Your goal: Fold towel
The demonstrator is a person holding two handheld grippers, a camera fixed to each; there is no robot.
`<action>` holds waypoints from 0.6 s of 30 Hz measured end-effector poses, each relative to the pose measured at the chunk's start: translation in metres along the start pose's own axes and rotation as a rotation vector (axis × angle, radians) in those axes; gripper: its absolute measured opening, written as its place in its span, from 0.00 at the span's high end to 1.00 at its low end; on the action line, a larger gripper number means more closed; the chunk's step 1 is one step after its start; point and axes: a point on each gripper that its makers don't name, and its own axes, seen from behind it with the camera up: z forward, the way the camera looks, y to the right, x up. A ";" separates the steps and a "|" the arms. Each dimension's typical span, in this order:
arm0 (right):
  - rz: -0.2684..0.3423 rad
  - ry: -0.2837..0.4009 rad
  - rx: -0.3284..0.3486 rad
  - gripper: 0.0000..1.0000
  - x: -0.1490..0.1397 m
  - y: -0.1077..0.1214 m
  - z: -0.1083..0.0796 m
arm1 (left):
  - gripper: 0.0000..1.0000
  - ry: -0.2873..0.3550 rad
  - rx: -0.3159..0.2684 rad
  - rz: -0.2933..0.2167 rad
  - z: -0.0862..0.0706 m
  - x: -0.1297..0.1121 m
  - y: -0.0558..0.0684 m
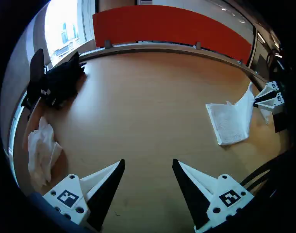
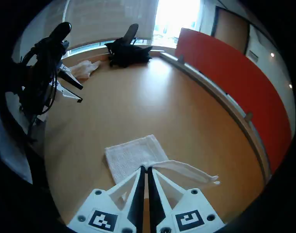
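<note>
A white towel lies on the wooden table at the right of the left gripper view. One edge of it is pulled up to my right gripper. In the right gripper view, the right gripper is shut on that raised edge, and the towel lies half folded just ahead of the fingers. My left gripper hovers open over bare table with nothing between its fingers, well apart from the towel. In the right gripper view it appears far off at the left as the left gripper, held by a person's hand.
A black bag and a crumpled white cloth lie at the table's left end, and the same black bag and white cloth lie far back in the right gripper view. A red partition runs along the far edge. A chair stands by the window.
</note>
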 end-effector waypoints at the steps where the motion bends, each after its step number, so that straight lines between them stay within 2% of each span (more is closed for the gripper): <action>1: -0.007 -0.003 0.010 0.95 0.001 -0.003 0.003 | 0.09 0.001 0.002 -0.002 -0.001 0.000 -0.001; 9: -0.047 -0.030 0.075 0.95 0.002 -0.026 0.024 | 0.09 0.012 0.018 -0.030 -0.009 -0.001 -0.011; 17: -0.057 -0.059 0.115 0.95 -0.004 -0.039 0.039 | 0.09 0.011 0.036 -0.049 -0.014 -0.007 -0.020; 18: -0.057 -0.063 0.117 0.91 -0.005 -0.039 0.039 | 0.09 0.010 0.038 -0.050 -0.015 -0.008 -0.021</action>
